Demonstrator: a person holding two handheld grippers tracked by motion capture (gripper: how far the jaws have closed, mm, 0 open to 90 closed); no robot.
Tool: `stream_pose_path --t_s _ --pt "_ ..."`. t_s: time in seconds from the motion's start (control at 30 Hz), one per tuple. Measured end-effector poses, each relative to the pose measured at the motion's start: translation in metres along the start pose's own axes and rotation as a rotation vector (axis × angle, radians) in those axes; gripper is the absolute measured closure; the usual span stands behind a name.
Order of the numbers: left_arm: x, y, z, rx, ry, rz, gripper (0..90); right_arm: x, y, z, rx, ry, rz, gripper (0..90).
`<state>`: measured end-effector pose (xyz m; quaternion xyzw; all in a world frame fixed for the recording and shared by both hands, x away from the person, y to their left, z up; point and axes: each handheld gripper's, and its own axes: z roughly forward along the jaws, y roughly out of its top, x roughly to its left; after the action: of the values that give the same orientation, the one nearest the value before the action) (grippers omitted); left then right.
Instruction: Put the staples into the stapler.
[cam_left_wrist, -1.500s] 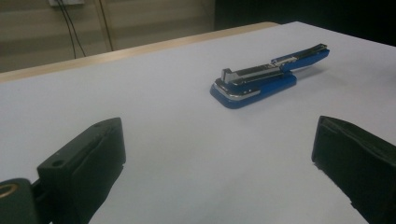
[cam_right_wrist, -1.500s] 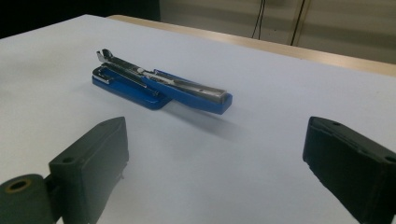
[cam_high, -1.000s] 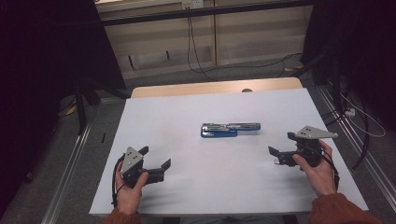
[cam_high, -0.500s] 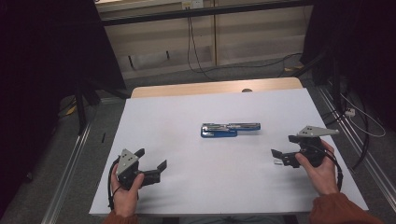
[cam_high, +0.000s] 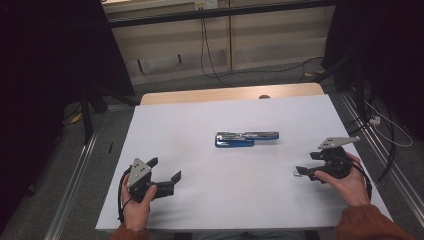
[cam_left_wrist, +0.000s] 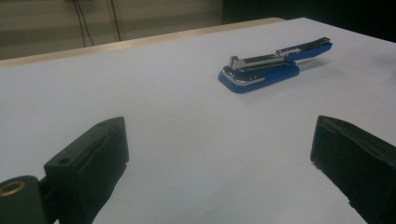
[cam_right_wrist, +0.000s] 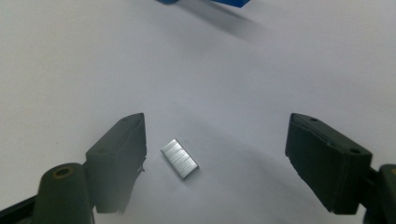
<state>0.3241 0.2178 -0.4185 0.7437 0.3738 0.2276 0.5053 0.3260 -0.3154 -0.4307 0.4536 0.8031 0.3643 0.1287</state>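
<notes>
— Where are the two grippers right now?

— The left gripper (cam_high: 167, 172) sits low at the near left of the white table (cam_high: 200, 125), held in the person's left hand (cam_high: 134, 200). Its jaws stand wide apart with nothing between them but bare table top. From the left gripper view the blue stapler (cam_left_wrist: 275, 65) lies well ahead of it, near the middle of the table.

— And the other one?

— The right gripper (cam_high: 302, 170) is at the near right, in the right hand (cam_high: 345, 182), its jaws pointing in toward the middle of the table. Its jaws have just been closing in somewhat, yet they are wide apart and grip nothing.

— Is there anything between them?

— Yes: a small silver strip of staples (cam_right_wrist: 179, 158) lies flat on the table between the two jaws, closer to the jaw at the left of the right gripper view. Neither pad touches it; there is a clear gap on both sides.

— And the stapler?

— It rests on the table, well apart from both grippers, its top arm swung open and stretched out toward the right in the high view.
</notes>
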Motion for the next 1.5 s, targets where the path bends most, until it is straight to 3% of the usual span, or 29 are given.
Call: stream_pose_path --t_s 0.13,0.3,0.4,0.5,0.87,1.03,1.5 --pt "0.000 -0.001 0.001 0.012 0.000 -0.006 4.3 -0.001 0.001 0.000 0.029 0.030 -0.020 28.4" --pt "0.001 -0.003 0.003 0.042 0.011 -0.016 3.5 -0.004 0.007 0.001 0.034 0.021 -0.074 36.6" --pt "0.001 -0.003 0.003 0.039 0.014 -0.014 3.5 -0.005 0.009 0.005 0.058 0.040 -0.090 44.6" --pt "0.002 -0.004 0.005 0.041 0.013 -0.024 3.5 -0.002 0.009 0.009 0.098 0.058 -0.115 46.7" --pt "0.002 -0.004 0.007 0.054 0.005 -0.027 3.6 -0.001 0.009 0.013 0.171 0.117 -0.116 61.9" --pt "0.002 -0.005 0.008 0.069 -0.003 -0.029 3.5 0.001 0.011 0.015 0.195 0.117 -0.140 59.7" --pt "0.002 -0.006 0.009 0.081 -0.014 -0.027 3.6 0.004 0.011 0.019 0.244 0.113 -0.186 66.2"
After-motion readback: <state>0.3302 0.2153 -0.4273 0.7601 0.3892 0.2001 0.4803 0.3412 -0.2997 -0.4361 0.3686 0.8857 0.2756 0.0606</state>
